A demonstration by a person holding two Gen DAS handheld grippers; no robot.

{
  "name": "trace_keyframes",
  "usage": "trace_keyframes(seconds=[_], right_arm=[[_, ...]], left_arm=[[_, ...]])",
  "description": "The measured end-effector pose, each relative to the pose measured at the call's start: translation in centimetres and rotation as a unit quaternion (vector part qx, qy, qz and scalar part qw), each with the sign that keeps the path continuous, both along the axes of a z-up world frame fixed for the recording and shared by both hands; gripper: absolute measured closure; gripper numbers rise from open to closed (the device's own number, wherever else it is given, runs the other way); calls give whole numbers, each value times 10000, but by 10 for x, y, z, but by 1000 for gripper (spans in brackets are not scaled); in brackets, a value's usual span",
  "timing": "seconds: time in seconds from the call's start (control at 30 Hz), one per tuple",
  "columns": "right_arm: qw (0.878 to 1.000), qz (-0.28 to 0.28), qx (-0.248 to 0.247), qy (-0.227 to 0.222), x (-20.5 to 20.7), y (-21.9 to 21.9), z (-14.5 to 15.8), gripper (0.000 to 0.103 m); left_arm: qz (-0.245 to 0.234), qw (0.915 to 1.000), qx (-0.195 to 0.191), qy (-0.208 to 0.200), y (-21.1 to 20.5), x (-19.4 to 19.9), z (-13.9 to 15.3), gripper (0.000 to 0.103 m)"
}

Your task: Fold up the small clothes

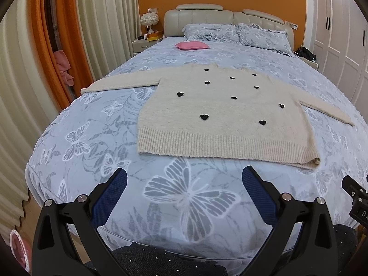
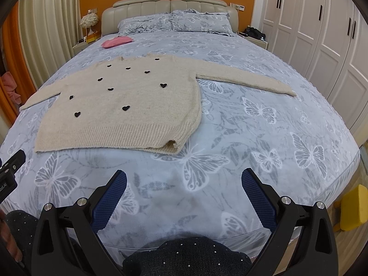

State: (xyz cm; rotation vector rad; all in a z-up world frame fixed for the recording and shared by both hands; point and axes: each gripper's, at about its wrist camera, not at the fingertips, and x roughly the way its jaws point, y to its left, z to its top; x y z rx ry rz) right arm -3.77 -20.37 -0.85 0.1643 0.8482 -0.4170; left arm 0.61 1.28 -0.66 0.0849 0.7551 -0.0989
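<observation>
A cream knit sweater (image 1: 220, 112) with small black hearts lies flat, face up, on the bed with both sleeves spread out to the sides and its ribbed hem toward me. It also shows in the right wrist view (image 2: 128, 105). My left gripper (image 1: 184, 177) is open and empty, held above the foot of the bed, short of the hem. My right gripper (image 2: 184, 177) is open and empty too, near the hem's right corner but apart from it.
The bed (image 1: 96, 151) has a blue butterfly-print cover, two pillows (image 1: 234, 33) at the headboard and a pink cushion (image 1: 192, 45) beyond the sweater. Curtains hang on the left, white wardrobes (image 2: 322, 34) stand on the right. A yellow object (image 2: 354, 207) sits by the bed's right corner.
</observation>
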Motion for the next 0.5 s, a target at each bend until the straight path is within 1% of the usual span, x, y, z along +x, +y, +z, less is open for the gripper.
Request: trace_keyframes(seconds=[0.5], right_arm=[[10000, -2, -1, -16, 0, 0, 0, 5]], left_arm=[[1, 10000, 6, -2, 0, -1, 0, 5]])
